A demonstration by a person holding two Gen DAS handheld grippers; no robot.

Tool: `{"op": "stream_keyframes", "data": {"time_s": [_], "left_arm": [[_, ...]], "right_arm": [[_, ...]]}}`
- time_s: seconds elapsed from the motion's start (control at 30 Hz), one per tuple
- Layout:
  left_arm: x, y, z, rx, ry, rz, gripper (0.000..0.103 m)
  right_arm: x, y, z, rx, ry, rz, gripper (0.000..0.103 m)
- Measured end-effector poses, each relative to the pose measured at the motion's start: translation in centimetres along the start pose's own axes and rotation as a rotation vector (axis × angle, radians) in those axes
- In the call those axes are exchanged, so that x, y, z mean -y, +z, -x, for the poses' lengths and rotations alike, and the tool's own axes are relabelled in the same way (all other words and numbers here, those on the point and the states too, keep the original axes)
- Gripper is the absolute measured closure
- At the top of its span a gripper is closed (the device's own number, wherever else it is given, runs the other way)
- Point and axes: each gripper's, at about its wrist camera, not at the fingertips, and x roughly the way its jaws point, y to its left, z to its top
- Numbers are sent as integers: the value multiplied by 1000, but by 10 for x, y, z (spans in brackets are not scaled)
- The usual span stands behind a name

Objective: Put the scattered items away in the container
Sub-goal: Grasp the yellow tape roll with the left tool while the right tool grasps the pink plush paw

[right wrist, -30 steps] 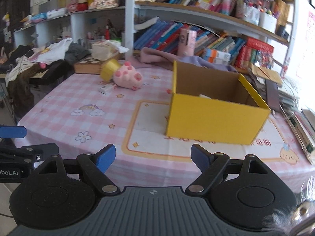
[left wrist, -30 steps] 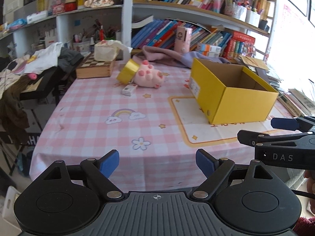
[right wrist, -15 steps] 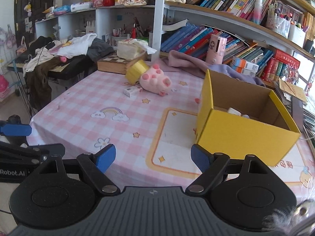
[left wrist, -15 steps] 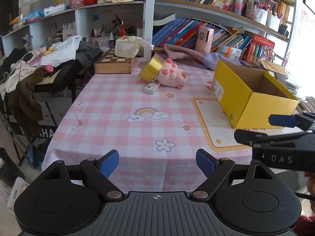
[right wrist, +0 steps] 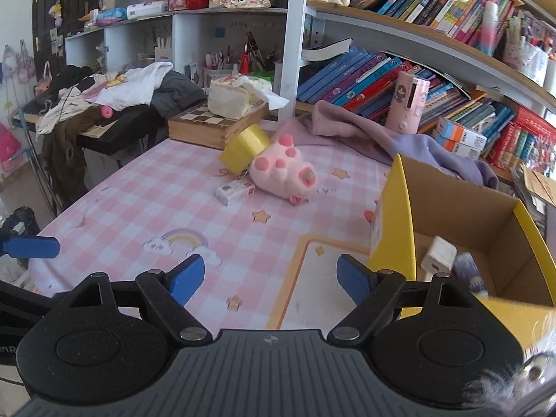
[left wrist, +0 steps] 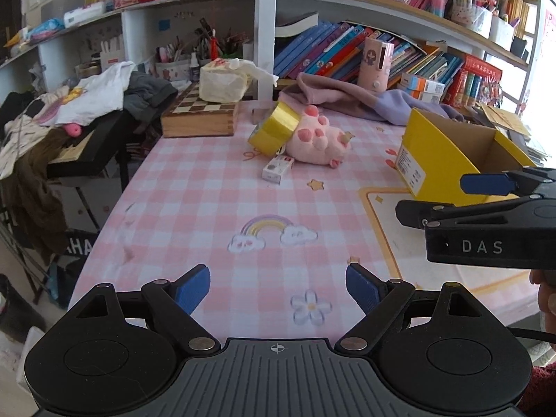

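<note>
A yellow cardboard box stands open on the right of the pink checked table. It holds a white block and a small bottle. A pink plush paw, a yellow tape roll and a small white carton lie together at the table's far middle. My left gripper is open and empty over the near edge. My right gripper is open and empty beside the box; it also shows in the left wrist view.
A wooden chess box with a tissue pack on it sits at the far left. A purple cloth lies at the back. Bookshelves stand behind. A clothes-covered stand is left of the table.
Both grippers have moved forward and left over the table, toward the plush, tape and carton. The box interior now shows in the right wrist view. Both grippers stay open.
</note>
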Motion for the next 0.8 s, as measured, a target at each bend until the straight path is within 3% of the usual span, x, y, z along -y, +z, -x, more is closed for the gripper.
{"op": "stream_keyframes", "data": {"time_s": [0.33,0.8], "left_arm": [[1,48,-55,-2,12,-38,15],[-7,104,-129,23,33,-177,16]], "right_arm": [[31,51,-64,-38,39,-71,20],[35,107,-162,-153,93,-3,15]]}}
